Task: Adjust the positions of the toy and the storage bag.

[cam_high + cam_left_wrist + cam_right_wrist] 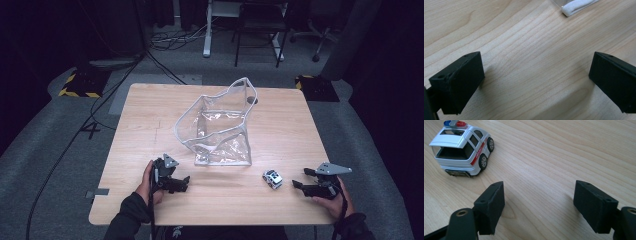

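Pale wooden table (280, 125) carries a toy police car (272, 178) just left of the right gripper (306, 186), nearer it than the left gripper (181, 183), tail toward its wide-open, empty jaws; the left's gape empty too.

A light wooden counter (280, 125) stands on grey carpet (45, 150) in a dim room. A bit of grey tape (99, 192) sticks to its near left edge. A black cable (65, 145) runs across the floor at the left, past a grey marking (93, 131) on the carpet. Two black blocks with yellow hazard stripes (80, 84) (314, 86) sit by the counter's far corners. Behind it are a white desk leg (207, 35), a black chair frame (257, 35), an office chair base (312, 37) on castors, and loose cables (175, 37) on the floor.
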The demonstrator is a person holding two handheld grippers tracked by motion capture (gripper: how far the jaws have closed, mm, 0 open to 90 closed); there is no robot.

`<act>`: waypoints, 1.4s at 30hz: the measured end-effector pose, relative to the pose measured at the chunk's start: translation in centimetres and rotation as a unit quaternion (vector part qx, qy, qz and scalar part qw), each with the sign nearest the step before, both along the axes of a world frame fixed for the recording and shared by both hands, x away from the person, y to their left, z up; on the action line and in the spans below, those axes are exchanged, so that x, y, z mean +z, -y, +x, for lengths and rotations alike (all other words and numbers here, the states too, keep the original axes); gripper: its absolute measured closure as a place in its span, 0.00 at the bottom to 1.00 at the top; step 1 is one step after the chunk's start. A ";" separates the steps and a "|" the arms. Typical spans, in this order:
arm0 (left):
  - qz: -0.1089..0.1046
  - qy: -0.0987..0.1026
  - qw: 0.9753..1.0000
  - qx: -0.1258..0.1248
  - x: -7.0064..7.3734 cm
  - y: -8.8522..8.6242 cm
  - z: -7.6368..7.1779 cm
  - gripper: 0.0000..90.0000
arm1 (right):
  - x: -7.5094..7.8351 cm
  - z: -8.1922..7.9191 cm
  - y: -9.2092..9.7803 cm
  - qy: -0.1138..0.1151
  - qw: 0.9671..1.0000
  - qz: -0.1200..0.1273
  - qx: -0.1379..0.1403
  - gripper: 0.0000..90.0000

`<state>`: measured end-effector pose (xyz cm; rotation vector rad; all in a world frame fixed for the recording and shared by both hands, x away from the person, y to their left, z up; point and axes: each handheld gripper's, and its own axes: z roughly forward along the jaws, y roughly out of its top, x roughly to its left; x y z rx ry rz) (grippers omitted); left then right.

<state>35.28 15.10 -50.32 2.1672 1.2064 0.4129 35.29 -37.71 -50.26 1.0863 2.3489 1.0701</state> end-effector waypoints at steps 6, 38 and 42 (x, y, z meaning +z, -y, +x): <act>-0.001 -0.001 1.000 -0.009 0.0 0.0 0.0 0.00 | 0.0 0.0 0.0 0.000 1.000 0.001 0.000 0.28; -0.093 0.081 0.992 -0.034 2.0 5.0 4.2 0.20 | 0.0 -0.1 -0.1 0.001 1.000 -0.003 0.008 0.27; -0.119 0.091 0.989 -0.021 2.3 5.6 5.0 0.22 | 0.0 -0.1 -0.1 0.002 1.000 -0.003 0.008 0.27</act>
